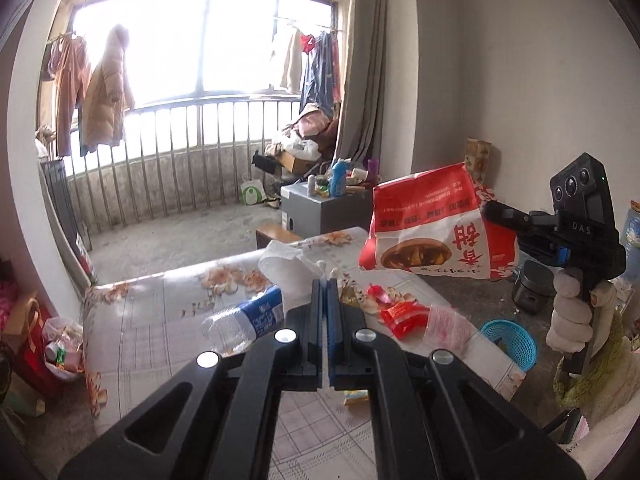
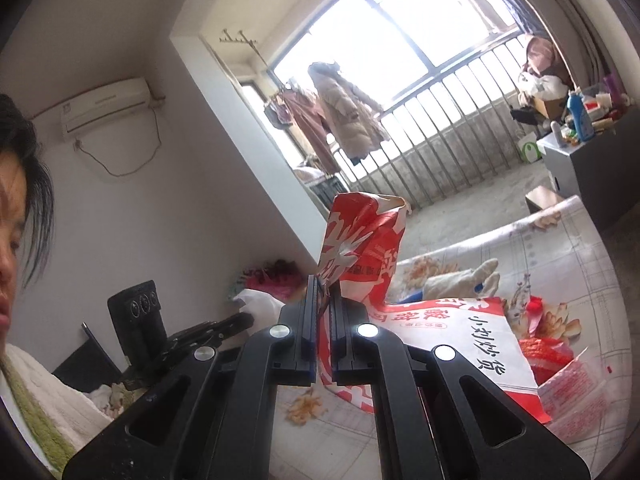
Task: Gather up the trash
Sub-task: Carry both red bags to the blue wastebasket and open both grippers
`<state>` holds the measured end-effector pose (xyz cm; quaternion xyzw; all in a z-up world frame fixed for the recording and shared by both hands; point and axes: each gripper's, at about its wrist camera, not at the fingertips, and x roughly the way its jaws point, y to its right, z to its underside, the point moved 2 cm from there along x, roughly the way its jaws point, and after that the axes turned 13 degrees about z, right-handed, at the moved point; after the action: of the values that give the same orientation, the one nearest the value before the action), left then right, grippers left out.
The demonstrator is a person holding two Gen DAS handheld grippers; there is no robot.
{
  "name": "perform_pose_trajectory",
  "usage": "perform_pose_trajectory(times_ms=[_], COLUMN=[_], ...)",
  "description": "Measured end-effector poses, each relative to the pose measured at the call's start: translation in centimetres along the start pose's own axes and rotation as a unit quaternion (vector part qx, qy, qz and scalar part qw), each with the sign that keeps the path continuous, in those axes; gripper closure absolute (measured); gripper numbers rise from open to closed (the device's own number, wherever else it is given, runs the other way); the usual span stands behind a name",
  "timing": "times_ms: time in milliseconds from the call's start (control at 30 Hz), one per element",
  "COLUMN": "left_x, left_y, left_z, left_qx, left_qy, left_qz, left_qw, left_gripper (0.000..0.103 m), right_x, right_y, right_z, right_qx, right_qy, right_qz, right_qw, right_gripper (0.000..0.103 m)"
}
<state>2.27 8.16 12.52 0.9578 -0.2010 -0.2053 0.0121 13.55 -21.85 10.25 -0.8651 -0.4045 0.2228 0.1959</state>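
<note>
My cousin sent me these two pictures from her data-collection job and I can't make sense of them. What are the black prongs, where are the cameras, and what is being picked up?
The prongs are two handheld grippers, each carrying a wide-angle camera that looks along its fingers. One picture is from the left gripper, which is shut and seems to hold nothing. The other is from the right gripper, shut on a red and white paper bag; the left view shows a gloved hand lifting that bag. On the flowered tablecloth lie a plastic bottle, red wrappers and a crumpled white bag.

paper bag point(image 1: 428, 224): red and white, dark print
tablecloth point(image 1: 160, 300): pale grid, orange flowers
bottle point(image 1: 244, 316): clear, blue label
basket point(image 1: 510, 340): turquoise mesh
wrapper point(image 1: 402, 318): red
</note>
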Motion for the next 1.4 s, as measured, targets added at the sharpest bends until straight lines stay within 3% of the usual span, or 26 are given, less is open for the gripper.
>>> perform_pose_trajectory(times_ms=[167, 333, 500, 600, 733, 900, 1033, 1167, 1233, 1300, 1333, 1400], left_x=[1.9, 6.5, 14.1, 18.6, 25.5, 35.5, 44.2, 50.9, 53.9, 55.9, 56.9, 57.0], left_y=[3.2, 7.1, 14.1, 19.1, 26.6, 34.9, 38.9, 41.9, 43.0, 43.0, 43.0, 42.6], left_z=[-2.9, -5.5, -7.3, -7.7, -6.6, -2.7, 1.2, 4.9, 7.3, 9.0, 9.7, 10.4], left_qx=[0.041, 0.044, 0.064, 0.097, 0.128, 0.17, 0.156, 0.139, 0.137, 0.127, 0.118, 0.107], left_qy=[0.021, 0.016, -0.032, -0.064, -0.127, -0.225, -0.308, -0.354, -0.392, -0.408, -0.415, -0.413], left_qz=[0.054, 0.155, 0.269, 0.304, 0.363, 0.379, 0.384, 0.372, 0.365, 0.34, 0.329, 0.327], left_qw=[0.9975, 0.9868, 0.9606, 0.9455, 0.9142, 0.8813, 0.8563, 0.8468, 0.8334, 0.8376, 0.8398, 0.8432], left_gripper=[0.102, 0.102, 0.102, 0.102, 0.102, 0.102, 0.101, 0.101, 0.1, 0.089, 0.085, 0.076], right_x=[-6.2, -11.6, -16.1, -18.3, -20.4, -20.3, -20.3, -20.7, -21.1, -22.2, -22.3, -22.9], right_y=[1.2, 3.5, 8.4, 12.2, 17.5, 25.1, 32.2, 38.6, 41.7, 43.2, 44.0, 44.1], right_z=[-2.0, -2.1, -0.4, 1.3, 3.7, 6.5, 9.0, 11.2, 11.9, 12.7, 13.2, 13.6], right_qx=[0.006, 0.015, 0.066, 0.112, 0.163, 0.226, 0.314, 0.368, 0.395, 0.406, 0.412, 0.422], right_qy=[0.075, 0.125, 0.152, 0.159, 0.148, 0.099, 0.059, 0.033, 0.027, 0.019, 0.015, 0.018], right_qz=[0.039, 0.12, 0.23, 0.3, 0.389, 0.461, 0.475, 0.487, 0.493, 0.518, 0.526, 0.523], right_qw=[0.996, 0.985, 0.959, 0.934, 0.895, 0.852, 0.82, 0.792, 0.775, 0.753, 0.744, 0.741], right_gripper=[0.1, 0.1, 0.1, 0.099, 0.099, 0.099, 0.099, 0.095, 0.084, 0.055, 0.055, 0.055])
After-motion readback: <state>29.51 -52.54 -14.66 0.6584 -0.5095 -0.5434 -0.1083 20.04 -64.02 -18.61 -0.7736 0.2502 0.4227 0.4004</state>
